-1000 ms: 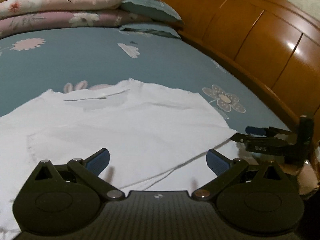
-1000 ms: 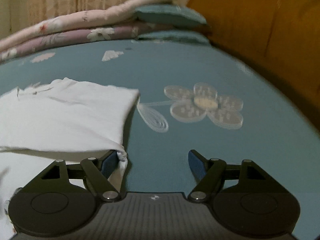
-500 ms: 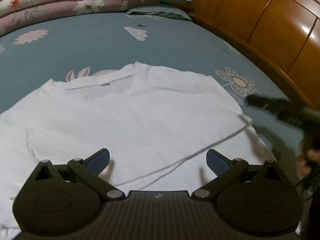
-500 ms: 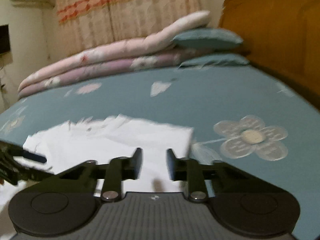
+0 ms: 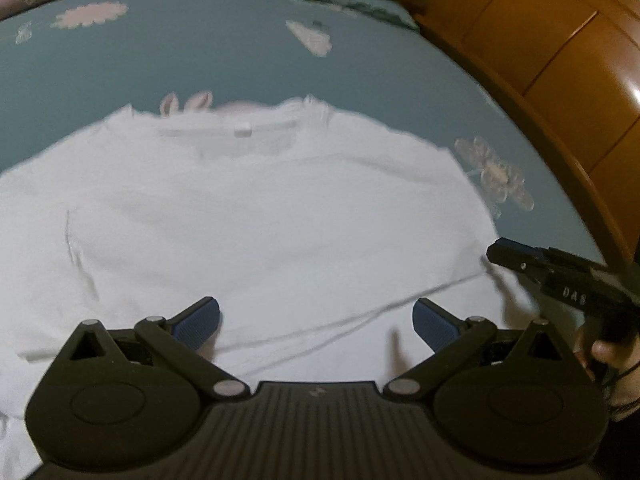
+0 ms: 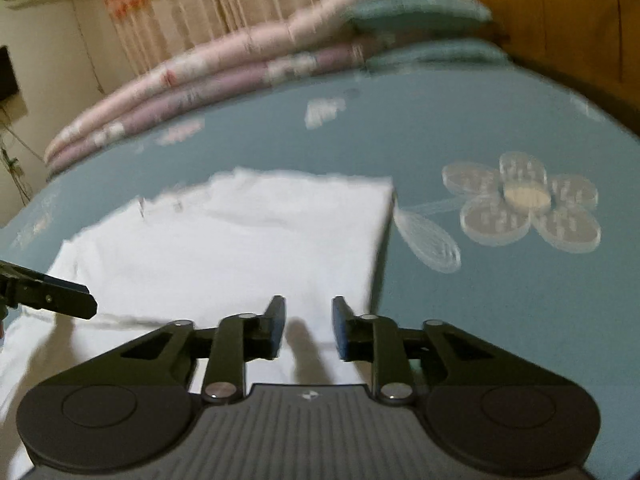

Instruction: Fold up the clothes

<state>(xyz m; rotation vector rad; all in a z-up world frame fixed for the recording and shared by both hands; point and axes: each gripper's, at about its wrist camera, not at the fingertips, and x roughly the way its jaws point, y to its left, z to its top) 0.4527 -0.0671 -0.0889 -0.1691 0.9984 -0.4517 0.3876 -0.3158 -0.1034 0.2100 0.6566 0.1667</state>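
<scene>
A white T-shirt lies flat on the bed, its neckline and label on the far side. One side is folded inward, leaving a straight edge on the right. My left gripper hovers open over the shirt's near part, nothing between its blue pads. My right gripper hangs over the shirt's right part. Its jaws stand a narrow gap apart and are opening, with nothing between them. Each gripper shows in the other's view: the right gripper, the left gripper.
The teal bedsheet carries flower prints. A wooden headboard runs along the right. Folded pink quilts and teal pillows are stacked at the far end, with a curtain behind. A hand shows at the right edge.
My right gripper stood wide beside the shirt's folded corner, then narrowed and tilted upward, and now its jaws are slightly wider. The left gripper stayed open and its view swung over the shirt.
</scene>
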